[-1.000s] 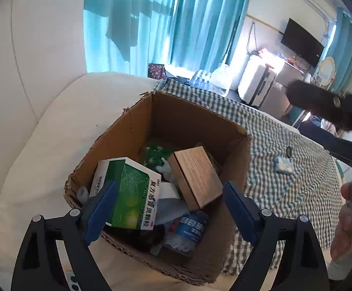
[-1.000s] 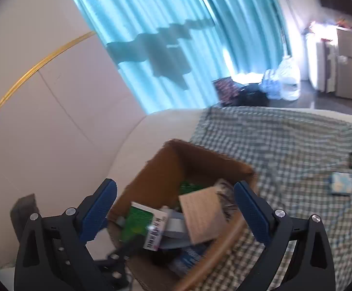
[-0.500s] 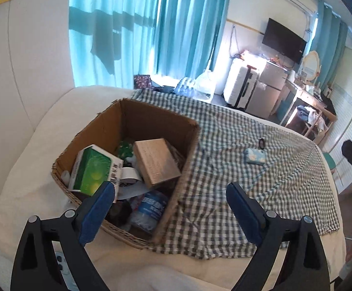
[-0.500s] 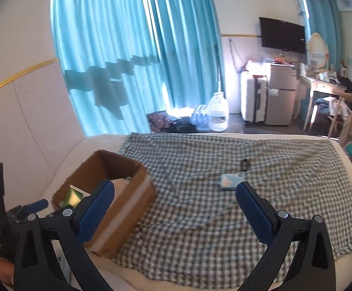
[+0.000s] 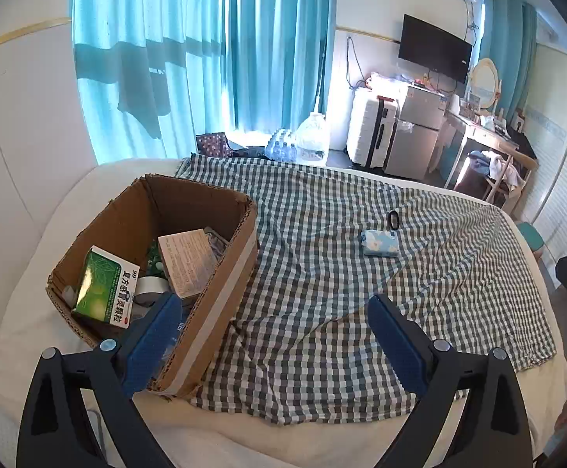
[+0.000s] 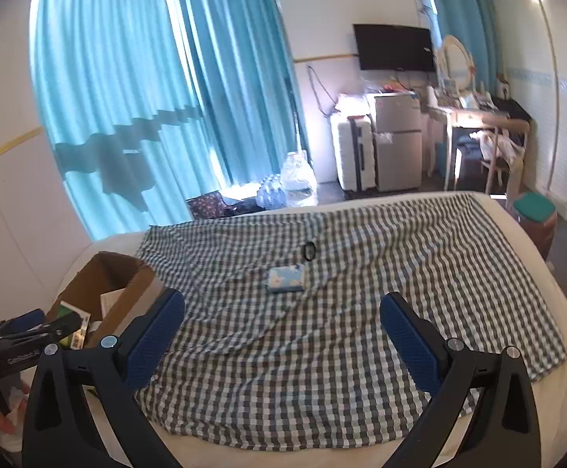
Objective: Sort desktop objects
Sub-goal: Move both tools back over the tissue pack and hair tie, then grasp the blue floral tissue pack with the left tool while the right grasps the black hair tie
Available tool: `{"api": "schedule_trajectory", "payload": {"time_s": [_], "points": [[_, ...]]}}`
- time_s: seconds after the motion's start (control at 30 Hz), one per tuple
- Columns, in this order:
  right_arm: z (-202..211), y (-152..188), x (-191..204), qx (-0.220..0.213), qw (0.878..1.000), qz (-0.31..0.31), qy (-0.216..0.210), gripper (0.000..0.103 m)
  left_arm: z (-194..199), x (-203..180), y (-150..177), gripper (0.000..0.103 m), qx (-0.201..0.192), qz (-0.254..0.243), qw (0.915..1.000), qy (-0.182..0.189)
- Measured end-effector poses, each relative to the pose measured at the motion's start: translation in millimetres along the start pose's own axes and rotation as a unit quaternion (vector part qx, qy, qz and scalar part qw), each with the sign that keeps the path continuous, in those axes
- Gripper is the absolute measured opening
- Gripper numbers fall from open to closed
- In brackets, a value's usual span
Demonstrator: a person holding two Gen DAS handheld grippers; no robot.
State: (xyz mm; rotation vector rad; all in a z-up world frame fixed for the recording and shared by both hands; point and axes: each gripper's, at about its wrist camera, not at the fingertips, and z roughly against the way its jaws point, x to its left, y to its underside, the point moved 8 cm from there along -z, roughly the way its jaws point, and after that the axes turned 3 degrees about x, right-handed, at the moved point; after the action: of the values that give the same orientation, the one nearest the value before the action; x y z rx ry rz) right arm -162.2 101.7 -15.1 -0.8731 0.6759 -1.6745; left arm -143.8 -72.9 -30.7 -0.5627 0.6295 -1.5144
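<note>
Left gripper (image 5: 273, 327) and right gripper (image 6: 283, 327): jaws wide, empty. On green-and-white checked cloth (image 5: 322, 273): light-blue flowered tissue packet (image 5: 379, 242), just beside small black ring (image 5: 393, 219). At cloth's left edge: open brown cardboard box (image 5: 221, 296) holding green medicine carton (image 5: 103, 288).

The checked cloth (image 6: 361, 351) lies bare across its middle and right edge. Only a blue packet (image 6: 285, 279) and black ring (image 6: 308, 251) (just beside it) interrupt it; the box (image 5: 189, 257) blocks the left edge.
</note>
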Motion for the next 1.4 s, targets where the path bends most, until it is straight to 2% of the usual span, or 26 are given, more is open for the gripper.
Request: {"api": "schedule_trajectory", "payload": {"time_s": [0.17, 0.3, 0.6, 0.77, 0.87, 1.03, 1.13, 1.3, 1.4], "points": [[-20, 13, -29, 0.019, 0.999, -0.030, 0.002, 0.101, -19, -15, 4, 0.099, 0.009, -0.001, 1.0000, -0.001], [-34, 23, -48, 0.035, 0.999, -0.035, 0.012, 0.101, -42, -42, 11, 0.099, 0.022, -0.019, 0.9995, 0.008], [-78, 30, -80, 0.058, 0.997, -0.041, 0.031, 0.101, -107, -115, 19, 0.099, 0.046, -0.065, 0.9956, 0.050], [-110, 24, -100, 0.057, 0.997, -0.040, 0.045, 0.101, -160, -145, 14, 0.099, 0.065, -0.057, 0.9943, 0.062], [-134, 26, -119, 0.065, 0.995, -0.046, 0.056, 0.101, -197, -163, 6, 0.099, 0.071, -0.040, 0.9932, 0.083], [-178, 29, -145, 0.086, 0.993, -0.059, 0.048, 0.101, -269, -190, -2, 0.099, 0.089, -0.010, 0.9923, 0.085], [-208, 20, -153, 0.090, 0.994, -0.045, 0.037, 0.101, -301, -204, -6, 0.099, 0.083, 0.012, 0.9910, 0.104], [-252, -2, -151, 0.094, 0.995, -0.023, 0.020, 0.101, -355, -203, -6, 0.099, 0.103, 0.039, 0.9899, 0.090], [-278, -16, -140, 0.093, 0.996, -0.011, 0.000, 0.101, -366, -205, -16, 0.102, 0.080, 0.025, 0.9929, 0.084]]}}
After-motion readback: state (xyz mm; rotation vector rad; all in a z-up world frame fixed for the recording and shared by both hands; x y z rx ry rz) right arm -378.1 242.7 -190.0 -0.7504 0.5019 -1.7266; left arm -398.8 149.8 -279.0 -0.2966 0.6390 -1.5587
